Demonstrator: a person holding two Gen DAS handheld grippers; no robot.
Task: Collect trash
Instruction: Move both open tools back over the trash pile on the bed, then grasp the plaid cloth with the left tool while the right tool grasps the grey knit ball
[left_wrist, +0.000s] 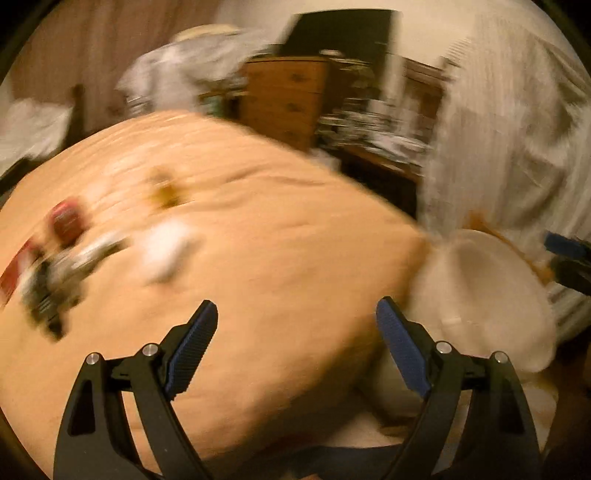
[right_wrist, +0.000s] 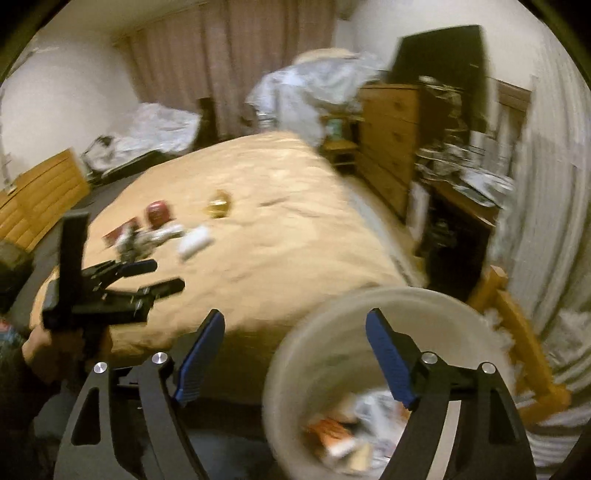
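Several pieces of trash lie on the tan bed cover: a red can, a gold wrapper, a white crumpled piece and grey and red wrappers. In the left wrist view they are blurred at the left, with the red can and the white piece among them. A white bin stands at the bed's near corner with trash inside. My right gripper is open and empty over the bin's rim. My left gripper, also, is open and empty above the bed, short of the trash.
A wooden dresser and a cluttered desk stand to the right of the bed. A wooden frame and a pale curtain are behind the bin. Sheet-covered heaps sit by the far wall.
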